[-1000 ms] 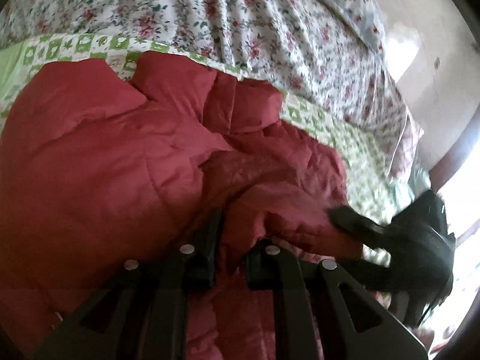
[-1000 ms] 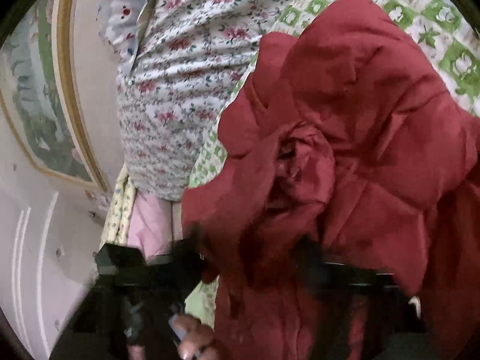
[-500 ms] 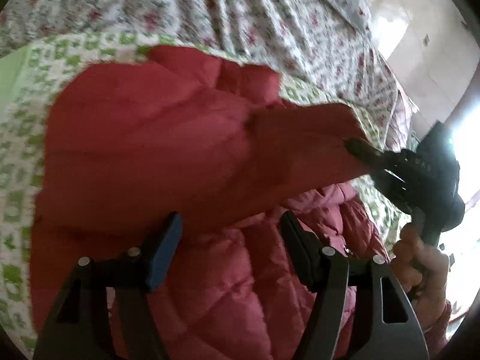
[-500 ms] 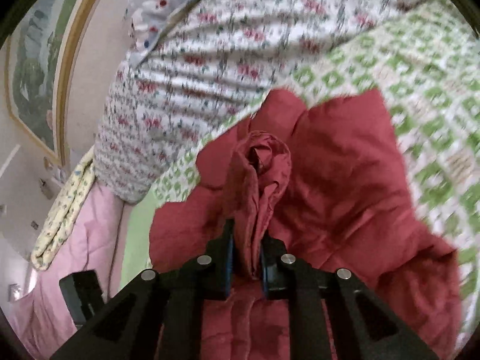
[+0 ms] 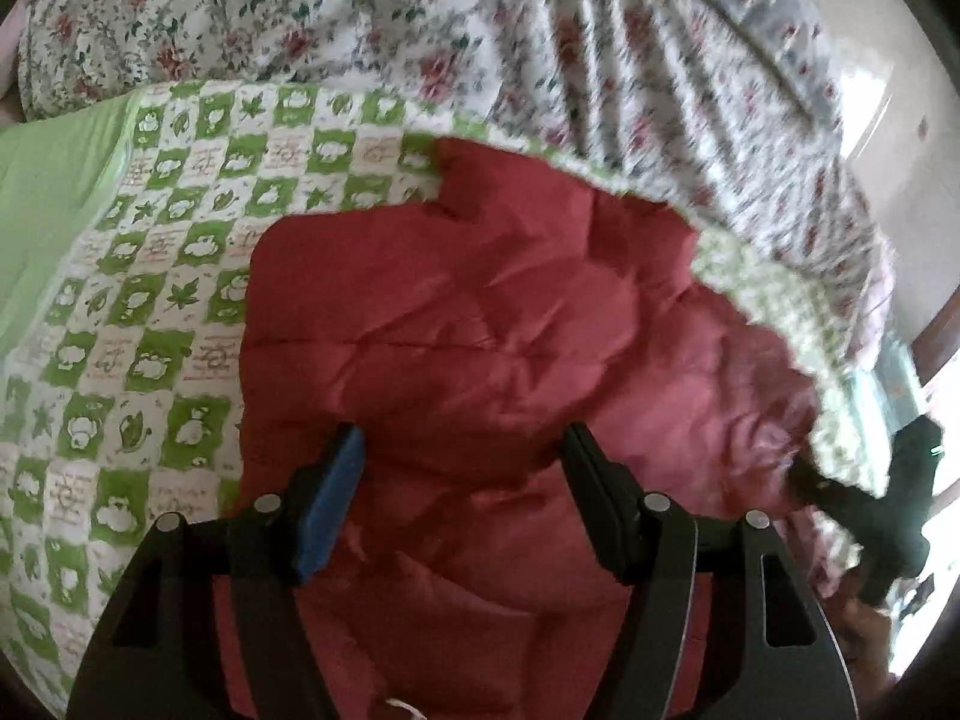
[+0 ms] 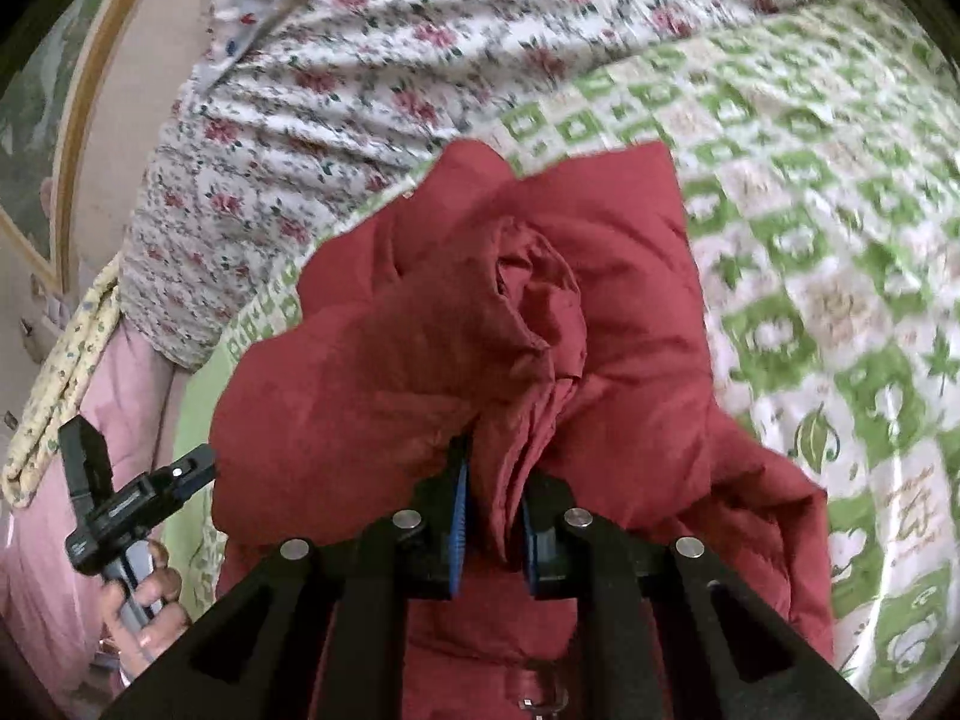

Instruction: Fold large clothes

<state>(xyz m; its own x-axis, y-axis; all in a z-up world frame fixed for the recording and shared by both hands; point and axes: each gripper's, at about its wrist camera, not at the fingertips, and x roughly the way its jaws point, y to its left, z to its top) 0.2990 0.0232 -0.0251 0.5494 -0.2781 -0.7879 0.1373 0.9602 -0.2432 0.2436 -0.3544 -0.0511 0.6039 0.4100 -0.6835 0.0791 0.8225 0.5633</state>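
A dark red padded jacket (image 5: pixel 480 312) lies spread on a green-and-white checked quilt (image 5: pixel 150 300). My left gripper (image 5: pixel 465 438) hovers over its near part, open, with nothing pinched between the blue pads. My right gripper (image 6: pixel 495 468) pinches a bunched fold of the jacket (image 6: pixel 540 312); its jaws are opening, with the cloth still pressed between the pads. In the left wrist view the right gripper (image 5: pixel 807 483) shows at the jacket's right edge. The right wrist view has the left gripper (image 6: pixel 138 453) at the far left, held by a hand (image 6: pixel 144 618).
A floral duvet (image 5: pixel 420 30) is heaped behind the jacket, also in the right wrist view as the floral duvet (image 6: pixel 360 90). The checked quilt (image 6: pixel 840 300) stretches to the right. A pink sheet (image 6: pixel 36 540) and a framed picture (image 6: pixel 36 120) are at the left.
My left gripper let go of the red fabric, opened and drew back; the jacket now lies flatter. My right gripper kept its bunch of cloth while the wrist rolled.
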